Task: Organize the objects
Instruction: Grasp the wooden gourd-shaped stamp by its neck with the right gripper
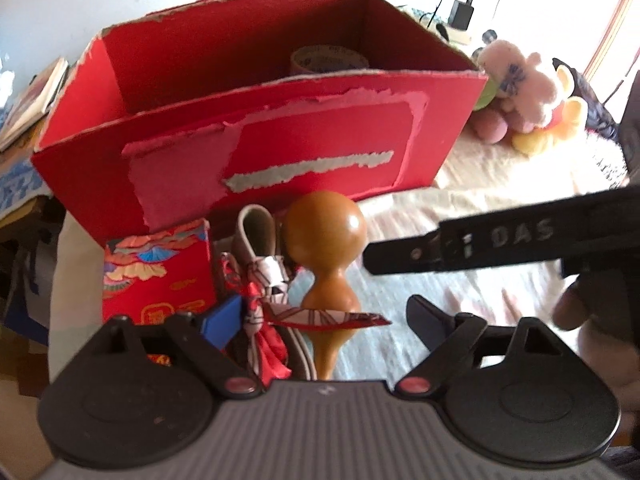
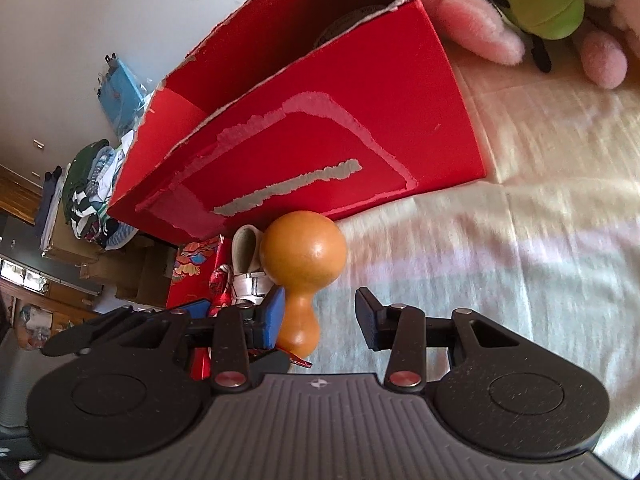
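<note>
A torn red cardboard box (image 1: 256,136) stands open on the bed; a tape roll (image 1: 328,60) lies inside it. In front of it lie an orange wooden gourd (image 1: 324,248), a patterned red packet (image 1: 160,272), a beige strap loop (image 1: 256,236) and a red-and-white ribbon bow (image 1: 272,304). My left gripper (image 1: 320,320) is open, its jaws spread either side of the gourd's lower part. My right gripper (image 2: 320,316) is open too, with the gourd (image 2: 302,264) between its jaws near the left one. The box also shows in the right wrist view (image 2: 320,136).
Plush toys (image 1: 520,92) lie to the right of the box, pink and green ones in the right wrist view (image 2: 520,12). The bed sheet (image 2: 500,240) stretches pale to the right. Books (image 1: 32,96) lie at far left; clothes (image 2: 92,188) are piled beyond the bed.
</note>
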A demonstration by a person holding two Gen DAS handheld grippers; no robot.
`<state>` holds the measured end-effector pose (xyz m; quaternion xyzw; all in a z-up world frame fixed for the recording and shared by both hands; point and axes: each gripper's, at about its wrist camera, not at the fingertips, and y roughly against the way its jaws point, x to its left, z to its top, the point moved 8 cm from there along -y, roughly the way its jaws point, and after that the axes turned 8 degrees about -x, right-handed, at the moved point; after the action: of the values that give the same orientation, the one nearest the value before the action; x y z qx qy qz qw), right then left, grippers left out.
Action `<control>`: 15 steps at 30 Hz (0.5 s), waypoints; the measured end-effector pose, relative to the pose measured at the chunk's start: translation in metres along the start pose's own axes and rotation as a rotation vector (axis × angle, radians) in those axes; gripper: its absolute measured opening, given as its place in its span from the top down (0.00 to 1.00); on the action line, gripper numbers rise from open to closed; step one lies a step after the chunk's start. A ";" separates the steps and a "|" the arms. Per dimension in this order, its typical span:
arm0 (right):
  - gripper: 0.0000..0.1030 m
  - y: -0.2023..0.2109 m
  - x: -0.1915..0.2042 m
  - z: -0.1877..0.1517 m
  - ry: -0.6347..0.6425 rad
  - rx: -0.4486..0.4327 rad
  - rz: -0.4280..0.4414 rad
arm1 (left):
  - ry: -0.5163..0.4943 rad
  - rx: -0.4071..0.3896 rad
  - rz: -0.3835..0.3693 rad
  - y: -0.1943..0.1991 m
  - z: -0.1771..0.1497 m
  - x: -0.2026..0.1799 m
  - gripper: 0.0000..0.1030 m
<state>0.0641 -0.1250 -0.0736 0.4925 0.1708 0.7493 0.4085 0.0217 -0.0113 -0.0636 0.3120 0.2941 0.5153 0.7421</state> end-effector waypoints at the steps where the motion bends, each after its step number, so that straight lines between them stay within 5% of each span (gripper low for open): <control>1: 0.59 -0.001 0.000 0.000 -0.003 0.002 0.004 | 0.005 -0.008 -0.011 0.002 0.002 0.000 0.19; 15: 0.61 -0.002 -0.011 0.003 -0.046 0.007 0.059 | -0.025 -0.084 -0.133 0.022 0.015 -0.014 0.20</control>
<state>0.0700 -0.1329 -0.0806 0.5157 0.1493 0.7490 0.3883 0.0161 -0.0208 -0.0357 0.2670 0.2830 0.4729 0.7906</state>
